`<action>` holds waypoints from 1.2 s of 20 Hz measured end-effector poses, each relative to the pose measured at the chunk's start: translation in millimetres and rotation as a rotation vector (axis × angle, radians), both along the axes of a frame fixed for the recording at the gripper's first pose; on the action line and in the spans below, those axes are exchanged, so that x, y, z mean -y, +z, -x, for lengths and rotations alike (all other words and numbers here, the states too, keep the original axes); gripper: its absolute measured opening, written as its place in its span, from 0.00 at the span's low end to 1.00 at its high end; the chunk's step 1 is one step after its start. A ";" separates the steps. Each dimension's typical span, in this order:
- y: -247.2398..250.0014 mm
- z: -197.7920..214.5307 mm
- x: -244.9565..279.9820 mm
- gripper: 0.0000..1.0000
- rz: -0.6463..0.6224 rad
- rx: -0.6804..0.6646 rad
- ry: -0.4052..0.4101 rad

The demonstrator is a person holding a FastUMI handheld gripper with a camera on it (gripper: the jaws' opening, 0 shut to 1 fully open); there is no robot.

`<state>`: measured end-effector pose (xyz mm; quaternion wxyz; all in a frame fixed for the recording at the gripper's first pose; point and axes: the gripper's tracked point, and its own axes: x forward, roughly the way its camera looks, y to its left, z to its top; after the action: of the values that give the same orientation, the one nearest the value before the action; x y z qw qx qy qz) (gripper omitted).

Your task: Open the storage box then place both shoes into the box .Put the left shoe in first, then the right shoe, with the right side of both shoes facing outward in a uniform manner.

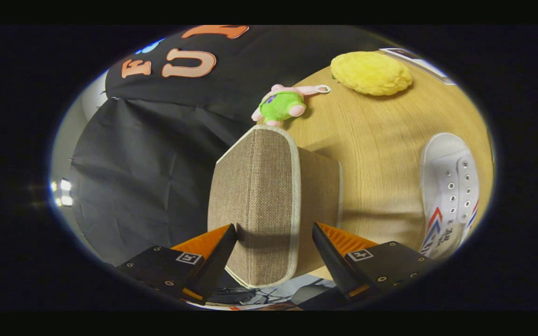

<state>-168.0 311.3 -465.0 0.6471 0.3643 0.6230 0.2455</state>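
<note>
The storage box (321, 186) is brown woven fabric with pale piping and stands on the wooden table (376, 140). Its lid (255, 196) is lifted up on edge and runs away from me between the fingers. My gripper (274, 229) is shut on the lid's near edge, with one fingertip on each side of it. A white canvas shoe (451, 196) with metal eyelets and red and blue stripes lies on the table to the right of the box, beyond the right finger. The inside of the box is hidden behind the lid.
Beyond the box a small green and pink plush toy (280, 105) lies at the table's edge. A yellow fluffy cushion (371, 72) lies farther back. Black cloth (147, 163) hangs to the left of the box.
</note>
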 end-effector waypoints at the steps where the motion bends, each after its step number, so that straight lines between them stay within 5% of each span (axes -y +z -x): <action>1: -2.7 1.6 -4.5 0.97 -0.016 -0.017 -0.005; 5: 13.1 1.7 -5.5 0.94 -0.072 -0.030 -0.061; 12: 71.2 -20.2 2.5 0.52 -0.137 0.028 -0.103; 16: 104.5 -34.5 -14.7 0.19 -0.169 0.070 -0.117; 24: 170.6 -41.4 -92.1 0.13 -0.213 0.171 -0.011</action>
<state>-126.6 403.5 -294.3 0.6567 0.4122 0.5340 0.3370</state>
